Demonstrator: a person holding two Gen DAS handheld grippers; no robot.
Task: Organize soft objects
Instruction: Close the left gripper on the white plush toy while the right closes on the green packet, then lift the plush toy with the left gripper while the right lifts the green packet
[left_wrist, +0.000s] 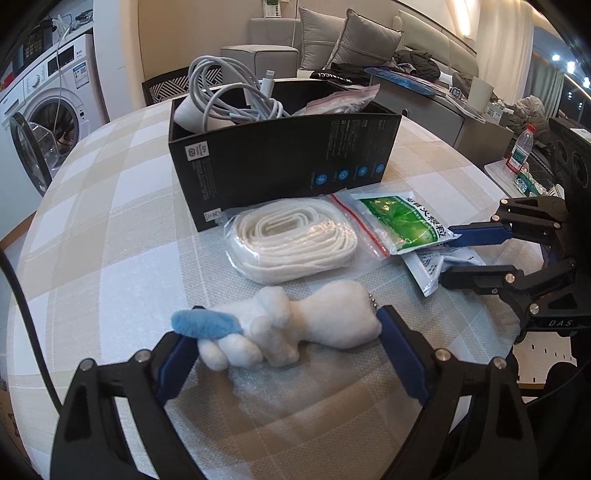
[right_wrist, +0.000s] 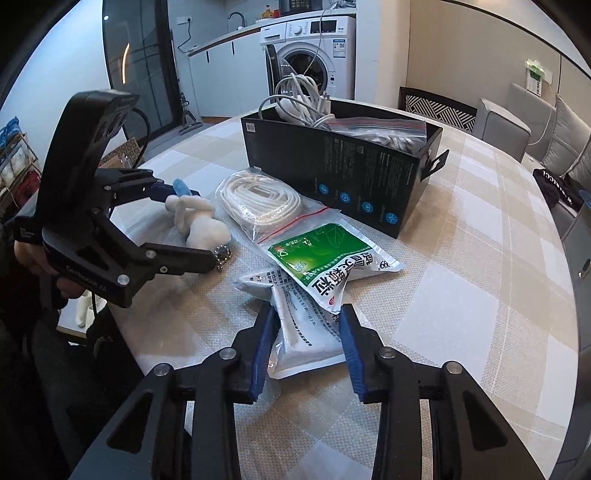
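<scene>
A white plush toy (left_wrist: 325, 321) with a blue ear lies on the checked tablecloth between the fingers of my left gripper (left_wrist: 288, 325). The pads stand at its two ends without squeezing it; from the right wrist this gripper (right_wrist: 205, 227) straddles the plush toy (right_wrist: 203, 225). My right gripper (right_wrist: 308, 314) is shut on a white sachet packet (right_wrist: 306, 339) that lies partly under a green packet (right_wrist: 325, 254). In the left wrist view the right gripper (left_wrist: 448, 258) pinches that white packet (left_wrist: 424, 269) beside the green packet (left_wrist: 402, 221).
A zip bag of white cord (left_wrist: 295, 236) lies against a black open box (left_wrist: 280, 158) holding white cables (left_wrist: 229, 92) and another zip bag. Beyond the round table are a patterned chair (right_wrist: 439, 107), a washing machine (right_wrist: 314, 55) and a sofa (left_wrist: 332, 40).
</scene>
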